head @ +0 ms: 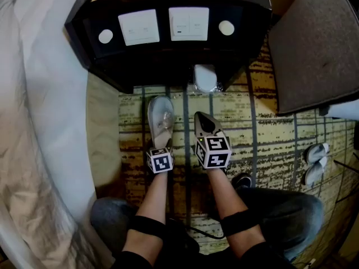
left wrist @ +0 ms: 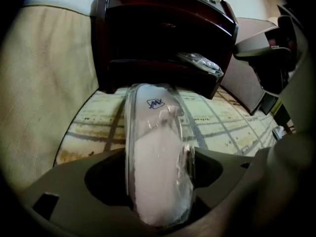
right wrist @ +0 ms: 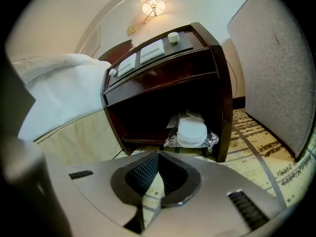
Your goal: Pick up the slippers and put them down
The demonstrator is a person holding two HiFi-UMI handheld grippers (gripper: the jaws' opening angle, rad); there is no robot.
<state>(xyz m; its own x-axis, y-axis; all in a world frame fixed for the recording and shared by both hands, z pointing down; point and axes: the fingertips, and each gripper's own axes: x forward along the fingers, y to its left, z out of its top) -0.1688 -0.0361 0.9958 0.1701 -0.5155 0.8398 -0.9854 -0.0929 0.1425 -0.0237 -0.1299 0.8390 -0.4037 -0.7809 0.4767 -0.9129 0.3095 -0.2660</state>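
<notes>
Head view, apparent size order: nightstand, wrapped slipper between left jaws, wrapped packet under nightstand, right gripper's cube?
1. nightstand
2. wrapped slipper
3. right gripper's cube and wrapped packet look alike; cube sits nearer the camera, so unranked.

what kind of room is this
Most likely a hotel bedroom: a bed with white bedding sits beside a dark nightstand with switch panels on its top, a wall lamp glows above it, and a plastic-wrapped slipper suggests guest supplies.

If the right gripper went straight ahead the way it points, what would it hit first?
Probably the plastic-wrapped white slippers in the dark wooden nightstand's open bottom shelf; the shut right gripper aims there, though depth is unclear.
</notes>
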